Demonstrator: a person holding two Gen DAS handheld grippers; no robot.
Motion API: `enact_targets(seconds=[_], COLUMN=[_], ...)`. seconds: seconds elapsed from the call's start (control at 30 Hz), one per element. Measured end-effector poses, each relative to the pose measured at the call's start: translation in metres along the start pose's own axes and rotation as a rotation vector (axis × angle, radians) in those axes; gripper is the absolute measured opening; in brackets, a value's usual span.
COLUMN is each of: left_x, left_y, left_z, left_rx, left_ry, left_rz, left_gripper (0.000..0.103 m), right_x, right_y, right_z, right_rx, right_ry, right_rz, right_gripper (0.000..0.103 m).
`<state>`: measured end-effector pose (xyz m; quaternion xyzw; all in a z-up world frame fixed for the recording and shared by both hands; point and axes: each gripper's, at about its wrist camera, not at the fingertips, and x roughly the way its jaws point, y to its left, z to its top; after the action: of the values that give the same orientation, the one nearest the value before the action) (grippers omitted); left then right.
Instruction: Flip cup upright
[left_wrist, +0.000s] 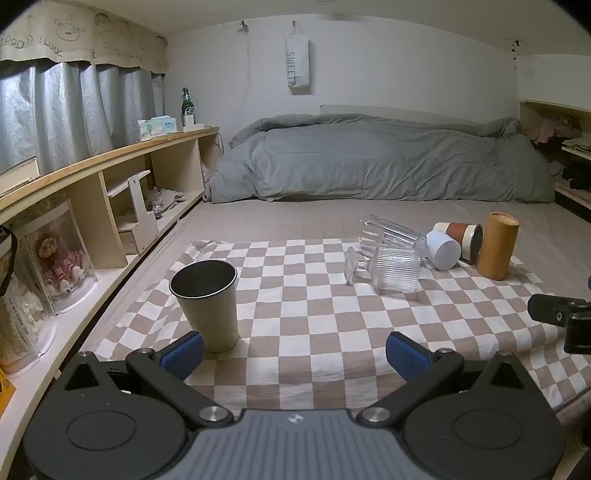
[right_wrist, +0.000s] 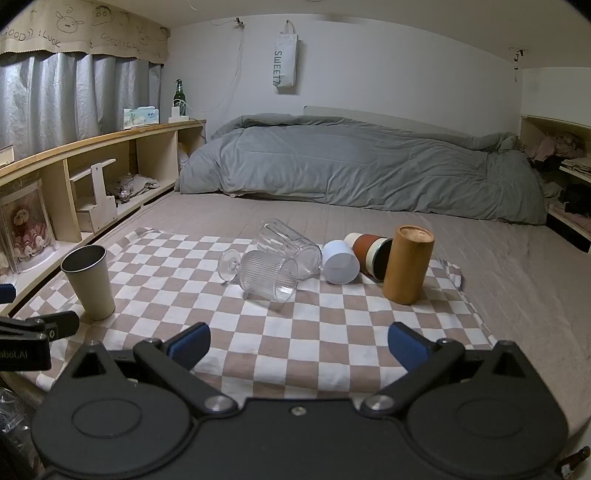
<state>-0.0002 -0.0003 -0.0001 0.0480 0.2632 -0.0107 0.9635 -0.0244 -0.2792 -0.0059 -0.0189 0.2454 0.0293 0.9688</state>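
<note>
On a brown-and-white checked cloth (left_wrist: 295, 306) (right_wrist: 295, 325) lie several cups. A cream metal cup (left_wrist: 207, 302) (right_wrist: 90, 282) stands upright at the left. A ribbed clear goblet (left_wrist: 388, 271) (right_wrist: 266, 275), a clear tumbler (left_wrist: 388, 232) (right_wrist: 290, 242), a white cup (left_wrist: 443, 249) (right_wrist: 340, 262) and a brown-and-cream cup (left_wrist: 463, 240) (right_wrist: 373, 254) lie on their sides. A tan cylinder cup (left_wrist: 496, 245) (right_wrist: 406, 264) stands mouth down. My left gripper (left_wrist: 293, 354) is open and empty, its left finger just in front of the metal cup. My right gripper (right_wrist: 299, 349) is open and empty near the cloth's front edge.
The cloth lies on a beige mattress (right_wrist: 517, 280) with a grey duvet (left_wrist: 369, 158) (right_wrist: 351, 166) at the back. A wooden shelf unit (left_wrist: 110, 177) (right_wrist: 74, 166) runs along the left, another shelf (right_wrist: 569, 184) at the right. Each gripper shows at the other view's edge.
</note>
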Motion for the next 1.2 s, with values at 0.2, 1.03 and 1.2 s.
enact_targets(seconds=[0.2,1.03,1.2], left_x=[-0.0020,0.0000,0.0001], left_y=[-0.0016,0.0003,0.0002], left_z=[-0.0010,0.0002,0.0001], left_rx=[0.000,-0.005,-0.004], left_ry=[-0.001,0.005,0.005], left_rz=[-0.001,-0.003,-0.004], left_gripper=[0.103,0.103,0.103], right_x=[-0.0007,-0.0013,-0.0011], right_y=[0.0003,0.0009,0.0010], right_z=[0.0003,0.0005,0.0004], right_rx=[0.000,-0.003,-0.004], right_ry=[0.000,0.002,0.002], right_rz=[-0.001,-0.003,-0.003], right_gripper=[0.103,0.103,0.103])
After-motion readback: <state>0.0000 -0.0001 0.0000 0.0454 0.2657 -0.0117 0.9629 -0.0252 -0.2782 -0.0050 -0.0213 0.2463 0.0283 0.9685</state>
